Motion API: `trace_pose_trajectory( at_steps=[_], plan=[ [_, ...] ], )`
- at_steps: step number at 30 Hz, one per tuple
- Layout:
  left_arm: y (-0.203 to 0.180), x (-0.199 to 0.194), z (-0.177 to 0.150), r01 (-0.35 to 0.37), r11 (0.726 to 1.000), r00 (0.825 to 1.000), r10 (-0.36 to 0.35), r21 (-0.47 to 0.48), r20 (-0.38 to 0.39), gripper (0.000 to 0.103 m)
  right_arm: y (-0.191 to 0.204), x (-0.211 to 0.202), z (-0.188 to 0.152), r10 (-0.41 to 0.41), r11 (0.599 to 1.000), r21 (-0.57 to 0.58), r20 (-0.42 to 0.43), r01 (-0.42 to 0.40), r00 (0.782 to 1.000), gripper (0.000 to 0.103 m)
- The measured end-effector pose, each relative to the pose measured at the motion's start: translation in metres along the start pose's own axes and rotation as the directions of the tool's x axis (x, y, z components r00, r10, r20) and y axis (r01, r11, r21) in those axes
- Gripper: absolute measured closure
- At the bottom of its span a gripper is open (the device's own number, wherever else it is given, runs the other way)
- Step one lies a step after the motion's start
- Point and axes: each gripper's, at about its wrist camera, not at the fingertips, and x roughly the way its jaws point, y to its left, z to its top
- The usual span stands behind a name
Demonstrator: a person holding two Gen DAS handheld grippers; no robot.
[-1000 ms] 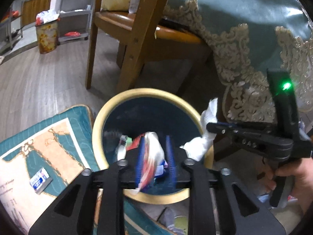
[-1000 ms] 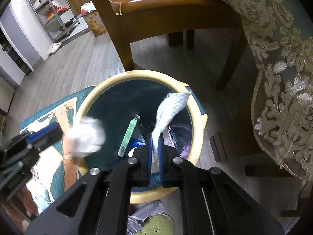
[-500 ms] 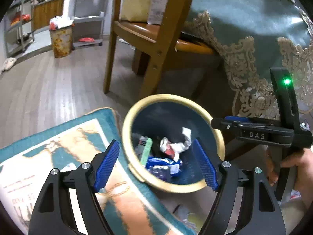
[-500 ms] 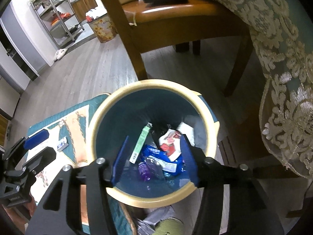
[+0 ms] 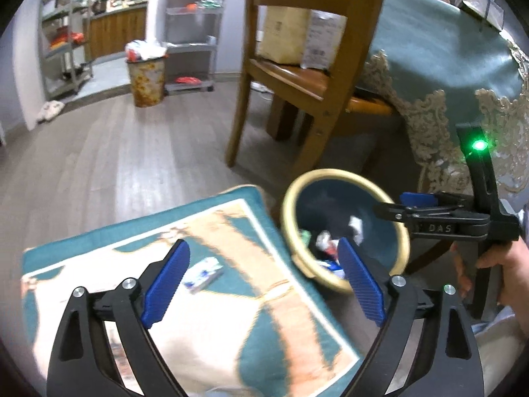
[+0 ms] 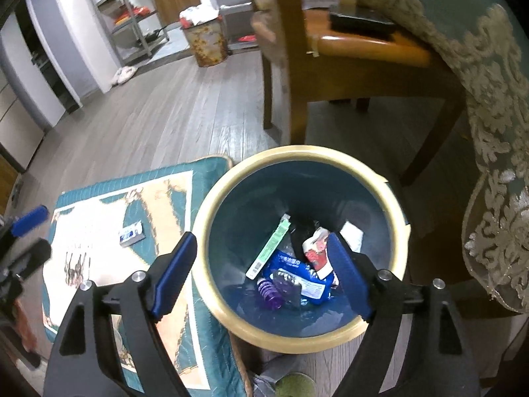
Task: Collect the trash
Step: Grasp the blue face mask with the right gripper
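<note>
A round bin with a cream rim point(image 6: 401, 231) and dark teal inside stands on the floor; it also shows in the left wrist view point(image 5: 401, 241). Inside lie a green strip point(image 6: 269, 248), a blue wrapper point(image 6: 297, 273), a red-white wrapper point(image 6: 315, 248), a purple piece point(image 6: 269, 292) and white tissue point(image 6: 352, 233). A small blue-white packet point(image 5: 203, 273) lies on the rug point(image 5: 248, 314), also in the right wrist view point(image 6: 131, 233). My left gripper point(image 5: 261, 281) is open and empty above the rug, left of the bin. My right gripper point(image 6: 261, 271) is open and empty over the bin.
A wooden chair point(image 5: 297, 76) stands behind the bin, a table with a teal lace-edged cloth point(image 6: 489, 82) to the right. A second full waste bin point(image 5: 145, 76) and metal shelves point(image 5: 59, 43) stand at the far wall. A slipper point(image 6: 292, 385) lies by the bin's near side.
Both grippers opened and dropped their trash into the bin. The left gripper then pulled back and swung left over the rug; the right rose slightly above the bin.
</note>
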Motion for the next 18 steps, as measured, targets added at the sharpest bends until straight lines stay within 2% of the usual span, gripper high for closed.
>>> trace_pose_trajectory(
  at_steps=[3, 8, 15, 18],
  plan=[
    [0.02, -0.015, -0.006, -0.036, 0.999, 0.999, 0.036, -0.031, 0.007, 0.009, 0.013, -0.003, -0.003, 0.012, 1.0, 0.002, 0.001, -0.012, 1.0, 0.023],
    [0.047, -0.039, -0.014, -0.073, 0.995, 0.997, 0.075, -0.073, 0.017, 0.009, 0.04, -0.006, -0.011, 0.086, 0.996, 0.016, -0.01, -0.086, 0.996, 0.02],
    [0.079, -0.075, -0.03, -0.126, 0.986, 0.991, 0.13, -0.112, 0.034, 0.009, 0.098, -0.011, -0.033, 0.107, 0.992, -0.058, -0.023, -0.109, 0.994, 0.02],
    [0.094, -0.091, -0.039, -0.132, 0.981, 0.989, 0.139, -0.142, 0.04, 0.009, 0.123, -0.011, -0.043, 0.155, 0.985, -0.074, -0.038, -0.157, 0.987, 0.02]
  ],
)
